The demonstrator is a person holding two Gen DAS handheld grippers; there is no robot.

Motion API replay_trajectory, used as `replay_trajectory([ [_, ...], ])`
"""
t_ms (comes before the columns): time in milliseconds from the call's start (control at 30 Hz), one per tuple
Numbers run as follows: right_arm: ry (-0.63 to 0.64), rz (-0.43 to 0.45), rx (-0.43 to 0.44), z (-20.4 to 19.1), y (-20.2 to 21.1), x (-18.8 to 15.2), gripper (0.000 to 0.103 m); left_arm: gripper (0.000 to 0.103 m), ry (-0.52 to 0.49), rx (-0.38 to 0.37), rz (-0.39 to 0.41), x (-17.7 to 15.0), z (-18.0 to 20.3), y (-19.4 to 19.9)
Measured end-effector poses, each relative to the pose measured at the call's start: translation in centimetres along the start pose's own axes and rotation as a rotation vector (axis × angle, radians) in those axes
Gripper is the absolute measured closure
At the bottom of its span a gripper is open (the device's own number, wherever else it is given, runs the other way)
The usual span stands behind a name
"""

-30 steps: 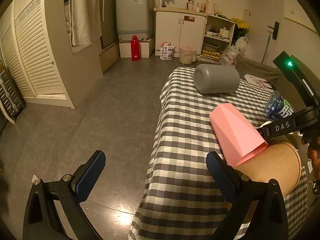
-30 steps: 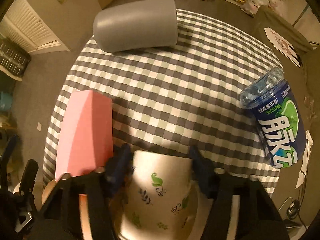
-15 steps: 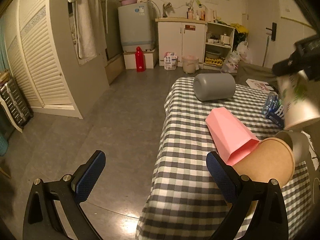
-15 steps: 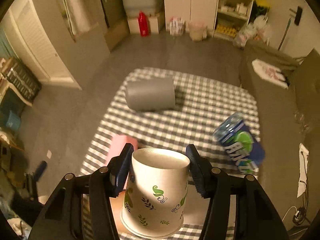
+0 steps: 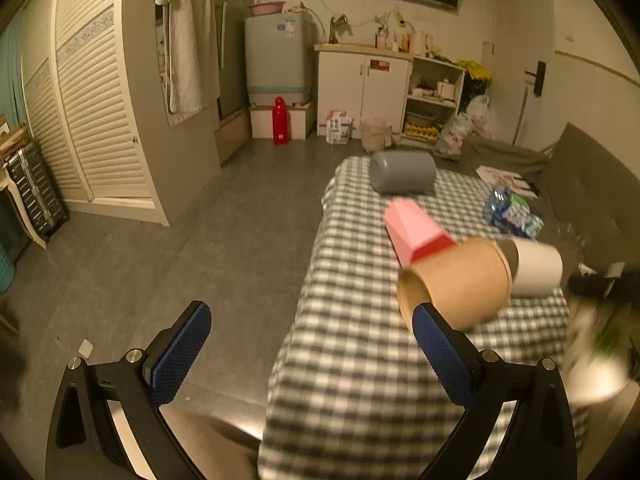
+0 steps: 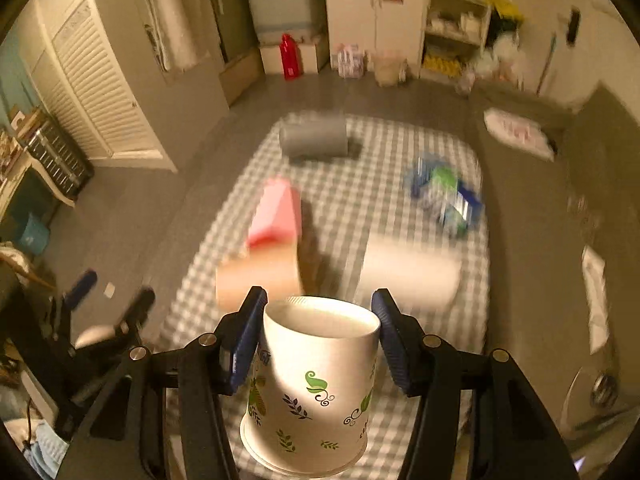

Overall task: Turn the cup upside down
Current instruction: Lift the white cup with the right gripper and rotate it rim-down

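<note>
held above the near edge of the checked table (image 6: 400, 152): leaf-print cup (image 6: 312, 384), clamped in right gripper (image 6: 318, 336), long axis roughly upright, wider rim down. left gripper (image 5: 312, 352) spread apart, holding nothing.

Two claw-mounted views sharing the checkered table (image 5: 360, 360).

We've got the right gripper (image 6: 320, 334) clamped on the leaf-printed paper cup (image 6: 314, 384), blue pads pressed to both its sides, narrow base pointing away and wide rim nearest the camera. Beyond it on the checked tablecloth (image 6: 360, 208) we see, blurred, a pink cup (image 6: 276, 214), a brown cup (image 6: 258, 278), a white cup (image 6: 408, 274) and a grey cup (image 6: 314, 138), all on their sides.
</note>
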State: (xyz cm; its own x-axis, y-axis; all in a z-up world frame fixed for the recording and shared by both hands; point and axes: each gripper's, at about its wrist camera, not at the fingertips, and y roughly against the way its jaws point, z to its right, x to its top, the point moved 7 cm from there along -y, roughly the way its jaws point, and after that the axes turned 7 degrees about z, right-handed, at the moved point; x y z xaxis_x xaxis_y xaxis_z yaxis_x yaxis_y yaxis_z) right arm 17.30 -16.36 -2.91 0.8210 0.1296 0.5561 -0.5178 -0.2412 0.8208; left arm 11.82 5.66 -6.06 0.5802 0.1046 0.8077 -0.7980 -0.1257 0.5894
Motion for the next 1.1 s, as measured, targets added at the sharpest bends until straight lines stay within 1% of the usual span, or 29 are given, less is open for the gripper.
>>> replay_trajectory([
  [100, -0.043, -0.052, 0.006, 0.5, -2.2, -3.7, 0.048, 0.000, -0.012, -0.005, -0.027, -1.2, 0.4, 0.5],
  [167, -0.069, -0.092, 0.000, 0.8, -4.2, -5.4, 0.048, 0.000, -0.019, -0.011, -0.052, -1.8, 0.6, 0.6],
  [233, -0.077, -0.106, -0.015, 1.3, -5.7, -6.4, 0.048, 0.000, -0.026, -0.013, -0.069, -2.3, 0.9, 0.7],
  [333, -0.094, -0.127, -0.012, 1.6, -7.2, -7.0, 0.048, 0.000, -0.036, -0.021, -0.091, -3.0, 1.5, 0.8],
  [533, -0.092, -0.089, -0.029, 2.2, -7.8, -6.4, 0.048, 0.000, -0.046, -0.043, -0.120, -3.5, 2.9, 0.9],
  [567, -0.090, -0.079, -0.033, 2.4, -7.7, -6.2, 0.046, 0.000, -0.047, -0.048, -0.126, -3.6, 3.1, 0.9],
  [600, -0.090, -0.068, -0.032, 2.5, -7.5, -6.0, 0.041, 0.000, -0.047, -0.052, -0.132, -3.7, 3.3, 1.0],
  [633, -0.093, -0.052, -0.030, 2.7, -7.1, -5.8, 0.028, 0.000, -0.047, -0.055, -0.140, -3.7, 3.6, 1.0],
  [667, -0.097, -0.032, -0.023, 2.8, -6.5, -5.7, 0.024, 0.000, -0.045, -0.059, -0.149, -3.7, 3.9, 1.0],
  [767, -0.103, 0.018, -0.004, 3.6, -4.5, -4.9, 0.023, 0.000, -0.036, -0.074, -0.172, -3.5, 4.8, 1.0],
  [833, -0.094, 0.063, -0.018, 4.4, -2.7, -4.4, 0.023, 0.000, -0.042, -0.086, -0.189, -3.1, 5.9, 1.0],
  [900, -0.092, 0.085, -0.028, 5.0, -1.4, -4.2, 0.021, 0.000, -0.052, -0.097, -0.198, -2.7, 7.1, 1.1],
  [1033, -0.092, 0.108, -0.070, 7.7, 0.9, -4.8, 0.020, 0.000, -0.095, -0.126, -0.223, -1.7, 10.1, 1.2],
  [1100, -0.094, 0.098, -0.099, 9.3, 1.2, -5.2, 0.020, 0.000, -0.120, -0.147, -0.242, -1.3, 11.9, 1.0],
])
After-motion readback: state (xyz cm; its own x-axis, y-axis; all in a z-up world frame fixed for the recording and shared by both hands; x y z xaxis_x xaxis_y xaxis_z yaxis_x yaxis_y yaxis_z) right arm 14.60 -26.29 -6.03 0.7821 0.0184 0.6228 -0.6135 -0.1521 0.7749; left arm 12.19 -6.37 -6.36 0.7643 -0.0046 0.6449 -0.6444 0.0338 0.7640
